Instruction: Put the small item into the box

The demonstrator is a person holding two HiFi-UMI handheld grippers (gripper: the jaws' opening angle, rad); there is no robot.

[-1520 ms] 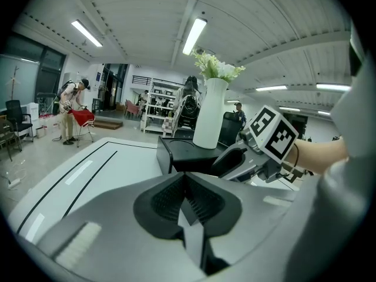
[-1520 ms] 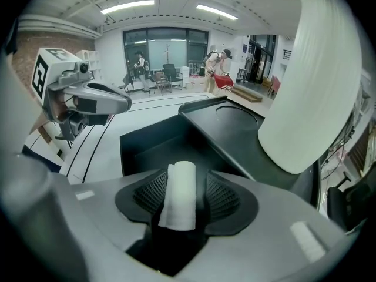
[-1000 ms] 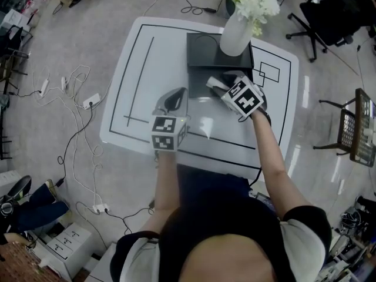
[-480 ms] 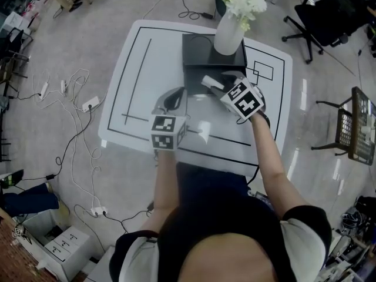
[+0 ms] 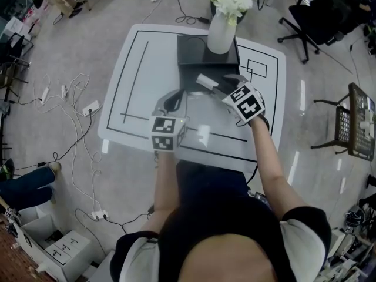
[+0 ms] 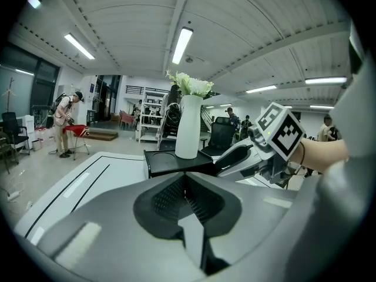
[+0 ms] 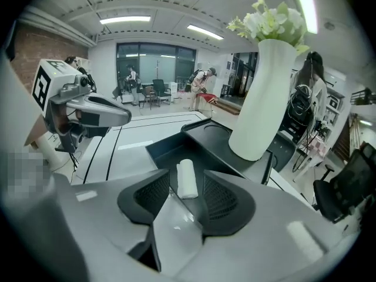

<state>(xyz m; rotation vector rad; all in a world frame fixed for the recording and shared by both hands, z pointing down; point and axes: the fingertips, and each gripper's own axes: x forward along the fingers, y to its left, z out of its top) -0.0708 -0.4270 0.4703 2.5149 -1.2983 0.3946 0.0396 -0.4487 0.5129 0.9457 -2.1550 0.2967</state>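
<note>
The small item, a white roll [image 7: 187, 178], lies on the floor of the open black box [image 7: 167, 148]. My right gripper [image 7: 187, 185] hovers over it, open. Its jaws have just been closing a little; the roll shows in the gap between them but lower down, untouched by the pads. In the head view the right gripper [image 5: 216, 81] hangs over the box [image 5: 191, 72] and hides the roll. My left gripper [image 5: 172, 100] is held over the table to the left of the box, apart from it, with its pads [image 6: 185, 184] pressed together on nothing.
A tall white vase [image 5: 221, 34] with flowers stands on the black lid [image 5: 192, 44] at the back of the box. The white table [image 5: 141, 69] bears black lines. Cables and power strips [image 5: 88, 104] lie on the floor at left, with office chairs at right.
The right gripper has risen off the box and drifted toward the vase. The left gripper has shifted only slightly. A person's legs have come in at the floor's left edge.
</note>
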